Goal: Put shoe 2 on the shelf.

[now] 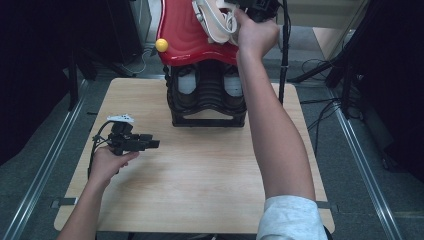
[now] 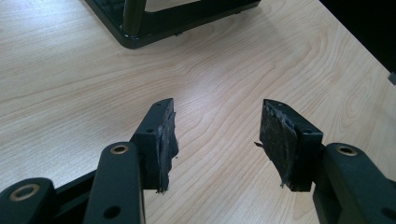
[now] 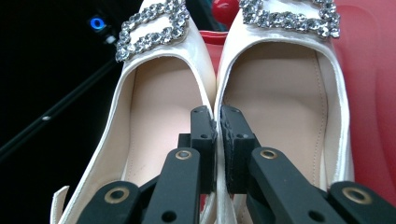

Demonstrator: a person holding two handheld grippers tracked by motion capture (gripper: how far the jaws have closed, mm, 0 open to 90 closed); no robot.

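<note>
Step in hand: the person's right gripper point(image 1: 239, 9) held a pair of cream shoes point(image 3: 224, 93) up at the red top of the rack point(image 1: 187, 30), at the far edge of the table; it looked like the shoes were being set on, or lifted off, that red shelf, and I could not tell which.
Next move: a judgement only – keep both shoes pinched together and level, clear of the yellow ball point(image 1: 161, 45) at the shelf's left end.
Room: dark, with black stands and loose cables on a grey floor and metal rails along both sides of the table.
Table point(image 1: 200, 180): pale wood, bare in the near half.
Rack: a black frame point(image 1: 207, 97) stood on the table under the red shelf, with another light pair of shoes stored inside it.
Shoes: cream, with rhinestone buckles point(image 3: 154, 28) at the toes, side by side, inner walls touching.
Right fingers point(image 3: 204, 135): nearly closed, clamped on the two inner walls of the shoes.
Left gripper point(image 2: 217, 135): low over the table's left side, jaws wide apart, nothing between them.
</note>
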